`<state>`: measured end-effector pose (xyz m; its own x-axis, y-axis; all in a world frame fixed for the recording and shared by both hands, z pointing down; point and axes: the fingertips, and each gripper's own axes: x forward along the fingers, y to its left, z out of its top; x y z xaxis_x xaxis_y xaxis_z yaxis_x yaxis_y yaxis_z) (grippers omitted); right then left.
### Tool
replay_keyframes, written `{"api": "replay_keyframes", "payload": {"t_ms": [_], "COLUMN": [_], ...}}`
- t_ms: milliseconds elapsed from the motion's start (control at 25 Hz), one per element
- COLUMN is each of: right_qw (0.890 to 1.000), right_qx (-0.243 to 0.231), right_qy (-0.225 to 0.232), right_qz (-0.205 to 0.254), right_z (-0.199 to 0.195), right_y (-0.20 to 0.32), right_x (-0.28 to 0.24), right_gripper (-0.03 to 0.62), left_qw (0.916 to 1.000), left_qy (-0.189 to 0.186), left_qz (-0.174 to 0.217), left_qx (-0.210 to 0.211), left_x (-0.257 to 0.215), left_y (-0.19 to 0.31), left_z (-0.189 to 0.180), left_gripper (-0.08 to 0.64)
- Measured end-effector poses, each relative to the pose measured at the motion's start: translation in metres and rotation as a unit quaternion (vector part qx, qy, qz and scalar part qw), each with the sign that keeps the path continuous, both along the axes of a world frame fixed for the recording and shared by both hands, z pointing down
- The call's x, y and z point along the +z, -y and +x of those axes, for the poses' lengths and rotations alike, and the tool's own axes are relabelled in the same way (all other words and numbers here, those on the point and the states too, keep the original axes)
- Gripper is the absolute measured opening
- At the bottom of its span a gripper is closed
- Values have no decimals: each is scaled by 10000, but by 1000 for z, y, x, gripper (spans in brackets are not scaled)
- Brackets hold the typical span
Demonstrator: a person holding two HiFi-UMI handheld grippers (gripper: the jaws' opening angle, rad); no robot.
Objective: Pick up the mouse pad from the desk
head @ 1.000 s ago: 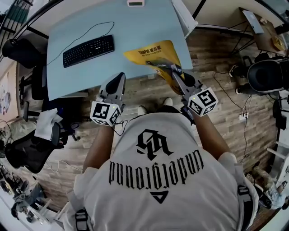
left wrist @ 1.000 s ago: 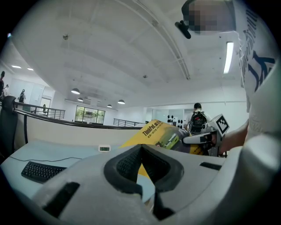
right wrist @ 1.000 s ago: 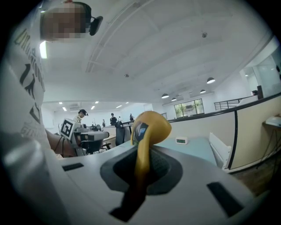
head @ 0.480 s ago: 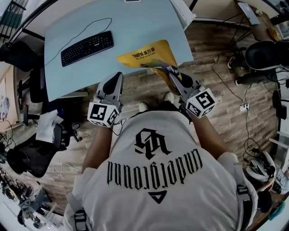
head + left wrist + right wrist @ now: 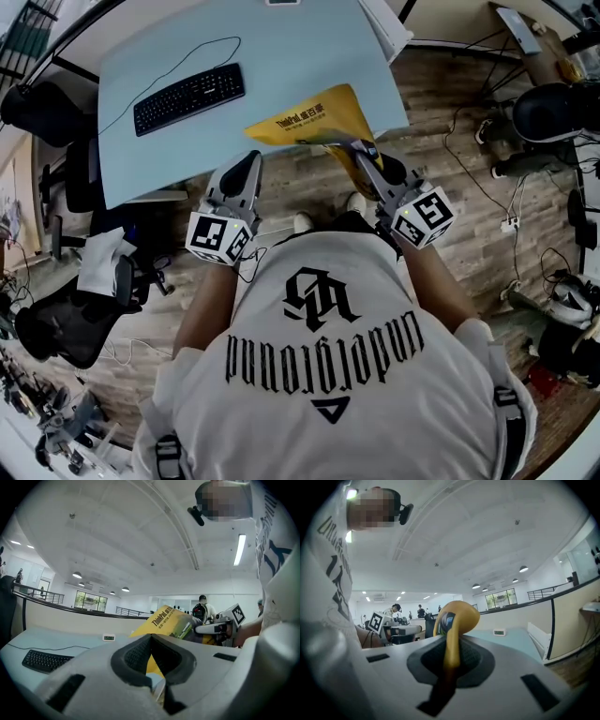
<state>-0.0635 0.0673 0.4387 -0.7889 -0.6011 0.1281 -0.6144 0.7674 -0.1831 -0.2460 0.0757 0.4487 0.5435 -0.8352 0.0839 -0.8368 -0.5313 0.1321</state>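
Note:
The yellow mouse pad (image 5: pixel 314 117) lies at the front right of the light blue desk (image 5: pixel 281 56), its near edge lifted and curled past the desk's front edge. My right gripper (image 5: pixel 361 150) is shut on that near edge. In the right gripper view the pad (image 5: pixel 457 613) stands up from between the jaws of my right gripper (image 5: pixel 452 644). My left gripper (image 5: pixel 246 169) hangs just off the desk's front edge, left of the pad, with its jaws together and nothing in them. From the left gripper (image 5: pixel 151 639) the pad (image 5: pixel 166 620) shows ahead to the right.
A black keyboard (image 5: pixel 189 97) with its cable lies on the desk's left half. A small clock (image 5: pixel 281 2) stands at the back edge. A white board (image 5: pixel 389 28) leans at the desk's right end. Office chairs (image 5: pixel 66 319) stand on the wooden floor to the left.
My right gripper has drawn a little back from the desk with the pad's edge still in it. The left gripper has hardly shifted.

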Motion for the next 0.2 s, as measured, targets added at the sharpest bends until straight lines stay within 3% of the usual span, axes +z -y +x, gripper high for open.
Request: {"api": "replay_keyframes", "payload": {"t_ms": [200], "right_qw": [10000], "right_qx": [14], "right_qy": [62], "right_qz": [-61], "right_z": [19], "right_y": [30], "right_x": [-7], "right_gripper": [23], "left_qw": [10000], "left_qy": [1], "left_qz": [-70], "left_qx": [9], "left_x": [-4], "left_y": [28], "left_z": [19], "left_gripper": [8]}}
